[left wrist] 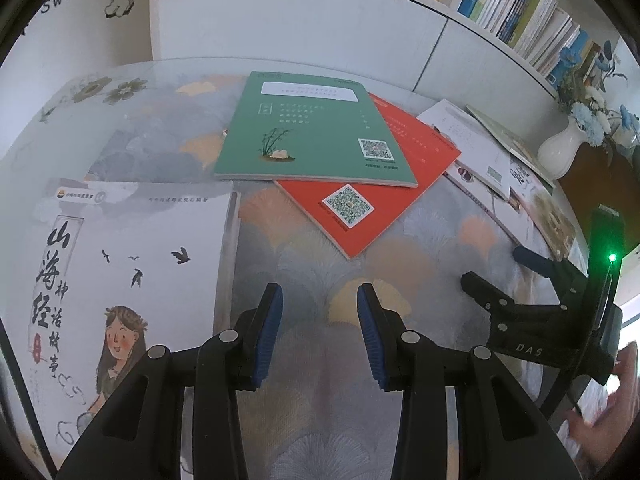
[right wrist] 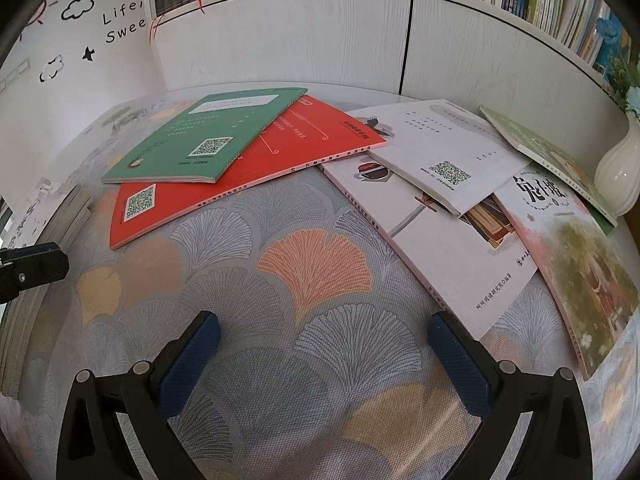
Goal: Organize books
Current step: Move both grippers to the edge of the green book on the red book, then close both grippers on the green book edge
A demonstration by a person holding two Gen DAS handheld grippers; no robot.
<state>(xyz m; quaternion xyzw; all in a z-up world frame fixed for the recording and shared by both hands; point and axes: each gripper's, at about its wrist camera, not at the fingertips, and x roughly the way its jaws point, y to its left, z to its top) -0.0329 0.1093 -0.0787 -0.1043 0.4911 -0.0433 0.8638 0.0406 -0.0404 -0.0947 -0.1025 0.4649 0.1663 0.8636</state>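
A green book (left wrist: pixel 312 132) lies on a red book (left wrist: pixel 368 192) at the table's far middle; both show in the right wrist view, green (right wrist: pixel 200 140) on red (right wrist: pixel 240 168). A white book with a girl on its cover (left wrist: pixel 132 272) tops a stack at the near left, whose page edges (right wrist: pixel 48 240) show at left. Several white and pale green books (right wrist: pixel 448 200) overlap at the right. My left gripper (left wrist: pixel 320 300) is open and empty above the tablecloth. My right gripper (right wrist: pixel 324 332) is open and empty; it shows in the left wrist view (left wrist: pixel 504 276).
A white vase (right wrist: pixel 620 172) with blue flowers stands at the far right, also in the left wrist view (left wrist: pixel 560 152). A white cabinet (right wrist: pixel 300 40) with a shelf of upright books (left wrist: pixel 520 8) runs behind the table. The tablecloth (right wrist: pixel 312 264) has a ginkgo leaf pattern.
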